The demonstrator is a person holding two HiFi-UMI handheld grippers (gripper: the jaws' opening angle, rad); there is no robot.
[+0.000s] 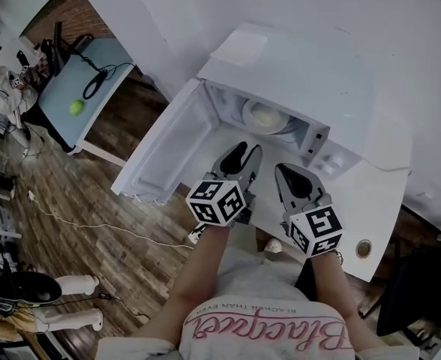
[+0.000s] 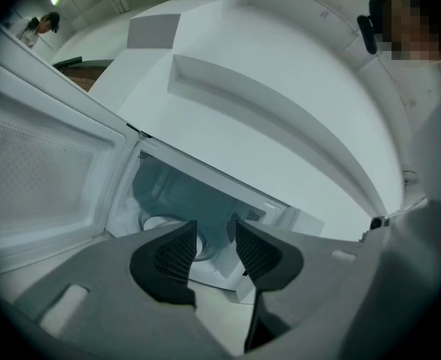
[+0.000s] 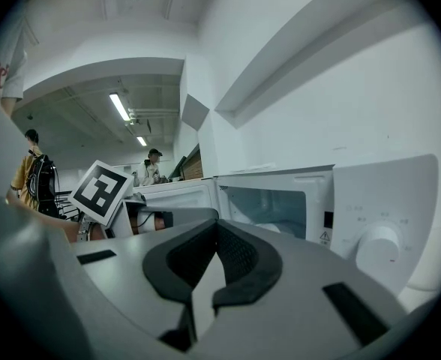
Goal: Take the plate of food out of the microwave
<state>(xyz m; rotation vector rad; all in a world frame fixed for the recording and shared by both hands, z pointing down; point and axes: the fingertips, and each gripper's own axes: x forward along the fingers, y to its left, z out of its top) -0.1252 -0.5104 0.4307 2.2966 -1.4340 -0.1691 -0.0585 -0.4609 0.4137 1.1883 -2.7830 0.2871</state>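
White boxy microwave [image 1: 303,81]: door open.
Pale round plate of food [image 1: 269,117]: inside microwave.
Left gripper [image 1: 241,152]: spread, empty, before microwave opening.
Right gripper [image 1: 292,172]: pressed together, empty.

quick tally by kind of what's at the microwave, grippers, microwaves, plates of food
grippers: 2 (left gripper open, right gripper shut)
microwave: 1, door open
plate of food: 1, inside the microwave
total: 4
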